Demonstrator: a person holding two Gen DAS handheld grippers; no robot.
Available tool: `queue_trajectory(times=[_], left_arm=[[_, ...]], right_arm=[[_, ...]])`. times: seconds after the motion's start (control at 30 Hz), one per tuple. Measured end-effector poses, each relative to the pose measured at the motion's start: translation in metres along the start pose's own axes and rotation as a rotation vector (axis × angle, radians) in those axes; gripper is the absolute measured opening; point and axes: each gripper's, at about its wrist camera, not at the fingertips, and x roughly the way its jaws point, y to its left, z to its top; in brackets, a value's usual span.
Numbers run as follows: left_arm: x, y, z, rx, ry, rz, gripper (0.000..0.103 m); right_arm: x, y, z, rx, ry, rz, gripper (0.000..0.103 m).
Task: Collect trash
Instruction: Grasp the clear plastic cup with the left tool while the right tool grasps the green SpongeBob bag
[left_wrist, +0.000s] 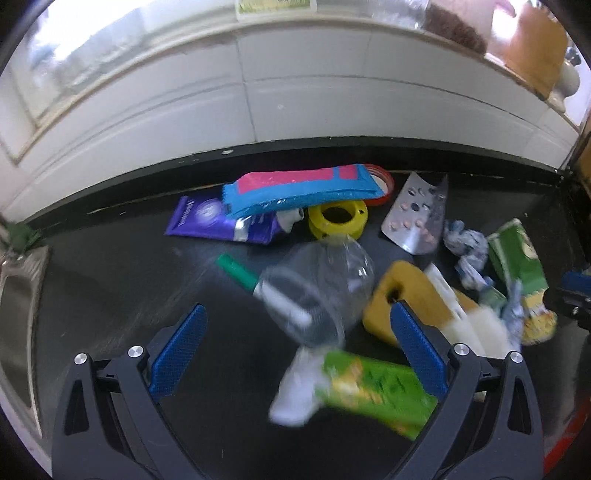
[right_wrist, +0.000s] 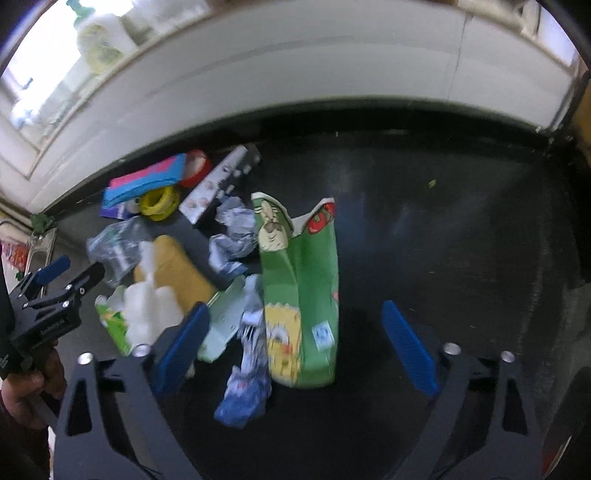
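Trash lies heaped on a dark bench (left_wrist: 110, 295) that runs along a white tiled wall (left_wrist: 314, 96), most of it toward the bench's back edge. The left tool (left_wrist: 299, 350) stands wide open, gripping nothing; between its blue pads, though untouched by them, lie a crumpled clear plastic bottle (left_wrist: 317, 284) and, nearer the camera, a green snack wrapper (left_wrist: 373, 387) with a white scrap under its end. Just beyond the left tool's right-hand pad lies a yellow sponge (left_wrist: 402, 295), with white plastic pieces beside it. Further back, close to the wall, are a blue and pink packet (left_wrist: 303, 188) lying over a purple wrapper (left_wrist: 210, 221), a yellow ring (left_wrist: 338, 219), a red-rimmed lid (left_wrist: 382, 181) and a silver blister pack of pills (left_wrist: 417, 214). A green marker (left_wrist: 236, 271) pokes out from under the bottle. The right tool (right_wrist: 295, 347) is also wide open and holds nothing; a tall green cartoon-printed bag (right_wrist: 306, 288) stands between its pads, closer to the left-hand one and clear of both, with a crumpled blue and white wrapper (right_wrist: 247, 376) just beside it. Crumpled paper (right_wrist: 234, 236) lies behind the bag toward the wall. To the right of the bag the bench is bare out to its right edge. In the right wrist view a hand (right_wrist: 22, 391) holds the left tool at the bench's left side
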Motion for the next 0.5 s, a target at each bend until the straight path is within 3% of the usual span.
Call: queue_trajectory(times=[0.13, 0.17, 0.23, 0.27, 0.3, 0.5], left_arm=[[0.036, 0.005, 0.011, 0.017, 0.034, -0.014, 0.096], [0.042, 0.006, 0.013, 0.012, 0.042, -0.021, 0.096], [0.045, 0.009, 0.014, -0.002, 0.046, -0.05, 0.083], [0.045, 0.008, 0.014, -0.004, 0.047, -0.062, 0.066], [0.043, 0.008, 0.014, -0.006, 0.055, -0.067, 0.059], [0.006, 0.002, 0.014, -0.034, 0.014, -0.088, 0.056]], right_arm=[[0.023, -0.003, 0.008, 0.017, 0.046, -0.01, 0.082], [0.026, -0.003, 0.009, 0.02, 0.054, -0.005, 0.073], [0.029, -0.004, 0.01, 0.024, 0.076, 0.004, 0.047], [0.03, -0.004, 0.01, 0.025, 0.08, 0.008, 0.046], [0.028, -0.004, 0.011, 0.028, 0.076, 0.012, 0.043], [-0.008, -0.002, 0.008, -0.003, 0.003, 0.016, 0.042]])
